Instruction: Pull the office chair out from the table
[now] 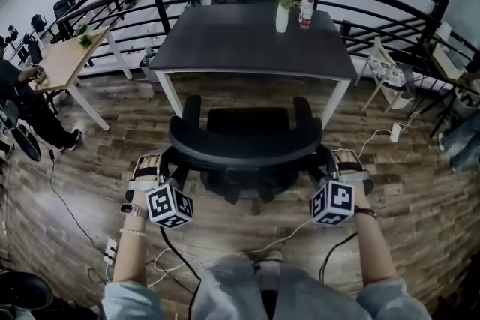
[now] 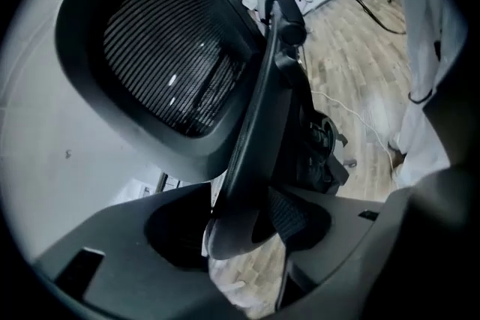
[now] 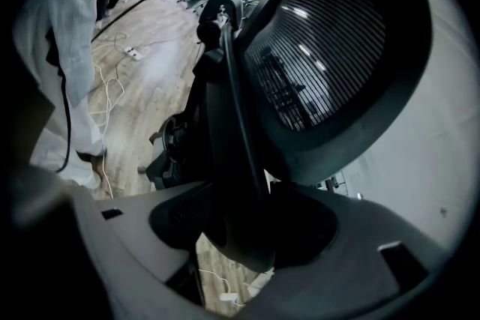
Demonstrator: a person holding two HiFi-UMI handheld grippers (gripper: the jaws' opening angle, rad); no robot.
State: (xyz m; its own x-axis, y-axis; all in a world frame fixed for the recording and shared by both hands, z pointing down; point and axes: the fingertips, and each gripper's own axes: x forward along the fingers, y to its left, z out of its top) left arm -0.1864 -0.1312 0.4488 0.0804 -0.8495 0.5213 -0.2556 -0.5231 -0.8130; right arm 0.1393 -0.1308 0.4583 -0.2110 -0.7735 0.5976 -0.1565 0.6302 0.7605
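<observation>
The black office chair (image 1: 245,148) stands on the wood floor with its seat just in front of the dark table (image 1: 247,41), its curved mesh backrest toward me. My left gripper (image 1: 150,165) sits at the backrest's left end and my right gripper (image 1: 346,161) at its right end. In the left gripper view the backrest's rim (image 2: 251,161) runs down between the jaws of the left gripper (image 2: 240,228), with both pads showing beside it. The right gripper view shows the same: the rim (image 3: 236,161) lies between the open jaws of the right gripper (image 3: 244,232).
A white vase of flowers (image 1: 282,7) and a bottle (image 1: 306,11) stand on the table's far edge. A black railing (image 1: 390,0) curves behind the table. Cables (image 1: 172,258) and a power strip (image 1: 109,249) lie by my feet. A wooden desk (image 1: 64,60) and a seated person (image 1: 22,101) are at the left.
</observation>
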